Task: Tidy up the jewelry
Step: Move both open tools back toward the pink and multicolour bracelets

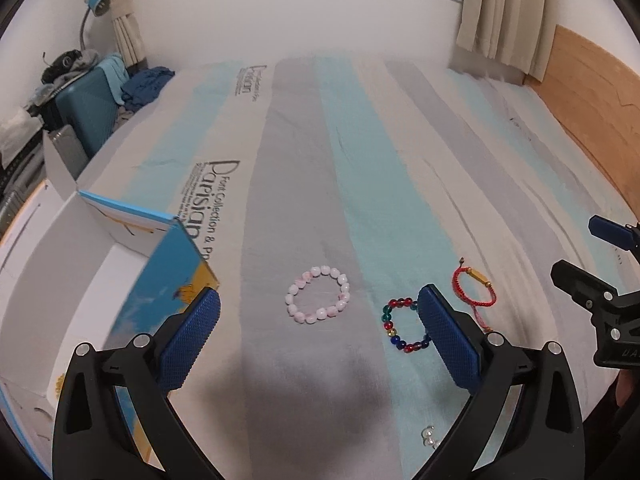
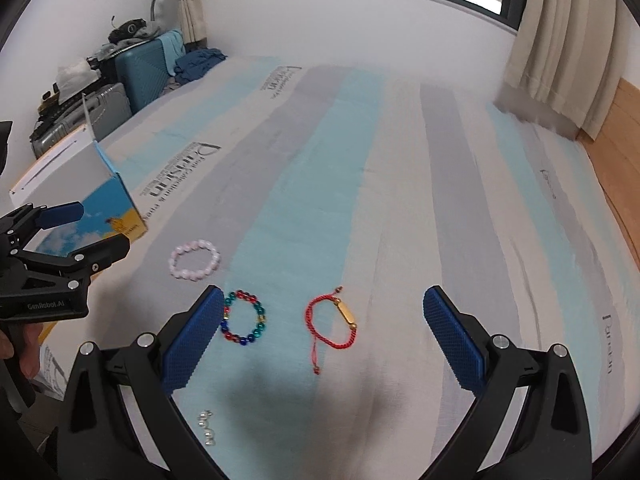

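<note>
A pink bead bracelet point(image 1: 318, 300) point(image 2: 195, 260) lies flat on the striped bed cover, right ahead of my left gripper point(image 1: 320, 304), which hangs open above it and holds nothing. To its right lie a multicoloured bead bracelet point(image 1: 404, 326) point(image 2: 244, 318) and a red cord bracelet with a gold bar point(image 1: 476, 294) point(image 2: 334, 322). My right gripper point(image 2: 324, 304) stands open over the red cord bracelet, with nothing between its pads. Small pearl earrings point(image 1: 430, 438) point(image 2: 207, 426) lie nearer to me. An open white box with a blue and yellow outside point(image 1: 120, 280) point(image 2: 80, 192) sits at the left.
The bed cover point(image 2: 400, 200) stretches far ahead and to the right. A wooden headboard point(image 1: 592, 108) runs along the right side. Suitcases and clothes point(image 2: 136, 68) pile up at the far left. A hand point(image 2: 24, 352) grips the left tool's handle.
</note>
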`<action>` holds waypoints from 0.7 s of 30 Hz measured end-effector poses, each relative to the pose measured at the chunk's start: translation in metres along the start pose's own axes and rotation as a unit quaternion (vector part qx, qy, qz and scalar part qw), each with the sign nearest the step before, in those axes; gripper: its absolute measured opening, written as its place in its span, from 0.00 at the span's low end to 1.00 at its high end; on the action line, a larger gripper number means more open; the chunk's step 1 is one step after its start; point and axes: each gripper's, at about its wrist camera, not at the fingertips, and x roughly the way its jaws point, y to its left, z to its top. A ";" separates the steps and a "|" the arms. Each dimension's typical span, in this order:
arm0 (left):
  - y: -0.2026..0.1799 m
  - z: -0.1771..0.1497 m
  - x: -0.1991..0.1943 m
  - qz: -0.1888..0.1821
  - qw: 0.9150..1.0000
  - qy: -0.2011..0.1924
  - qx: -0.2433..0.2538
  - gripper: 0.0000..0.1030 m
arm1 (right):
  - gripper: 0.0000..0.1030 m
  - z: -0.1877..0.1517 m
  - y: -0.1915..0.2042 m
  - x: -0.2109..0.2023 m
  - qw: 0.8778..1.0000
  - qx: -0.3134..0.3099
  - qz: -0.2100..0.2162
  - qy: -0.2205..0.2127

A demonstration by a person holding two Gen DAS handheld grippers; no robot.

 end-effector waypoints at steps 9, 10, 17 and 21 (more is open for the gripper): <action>0.006 0.000 0.061 0.003 1.000 0.029 0.005 0.94 | 0.93 -0.015 -0.006 0.060 0.999 -0.004 -0.015 0.043; 0.007 0.000 0.069 0.005 0.999 0.031 0.006 0.94 | 0.93 -0.016 -0.007 0.066 0.999 -0.003 -0.014 0.047; 0.011 -0.004 0.111 0.016 0.998 0.052 0.014 0.94 | 0.93 -0.024 -0.014 0.102 0.997 -0.001 -0.012 0.071; 0.013 -0.006 0.124 0.015 0.998 0.056 0.014 0.94 | 0.93 -0.029 -0.015 0.116 0.997 0.008 -0.007 0.082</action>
